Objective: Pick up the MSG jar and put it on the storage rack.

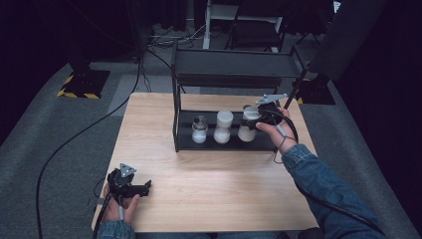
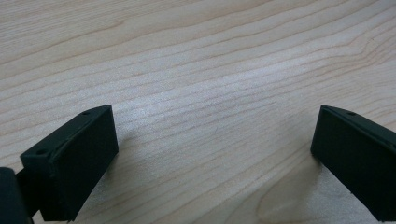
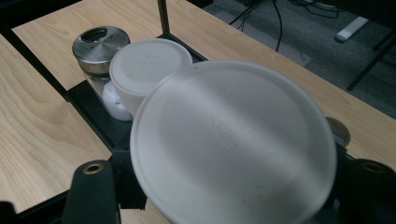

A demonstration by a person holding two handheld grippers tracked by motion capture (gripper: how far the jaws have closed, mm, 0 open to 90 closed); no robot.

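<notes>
Dark floor and trailing cables are surrounding a pale wooden tabletop (image 1: 209,174) in the high view, and a black two-tier rack (image 1: 229,64) is standing across its far half. Three containers of white powder are lining the rack's lower shelf: a steel-lidded jar (image 1: 199,129) at the left, a white-capped jar (image 1: 223,126) in the middle, and a third jar (image 1: 247,124) at the right. The right tongs (image 1: 259,118) are gripping this third jar from its right side, probably so it can be set into, or drawn out of, the row without knocking its neighbour. The left tongs (image 1: 144,188) are lying near the tabletop's near left corner, well apart from the rack, apparently parked out of the way.

Moving to the left gripper view, the left tongs (image 2: 212,154) are gaping wide with nothing but bare wood grain between them.

Looking along the right gripper view, the third jar's broad white lid (image 3: 233,144) is sitting just above the right tongs (image 3: 224,186), whose jaws are clamping the jar beneath that lid from either side. Beyond it the white-capped jar (image 3: 149,70) and the steel-lidded jar (image 3: 100,44) are standing close together along the black shelf (image 3: 88,105), suggesting the held jar belongs at the row's end.
</notes>
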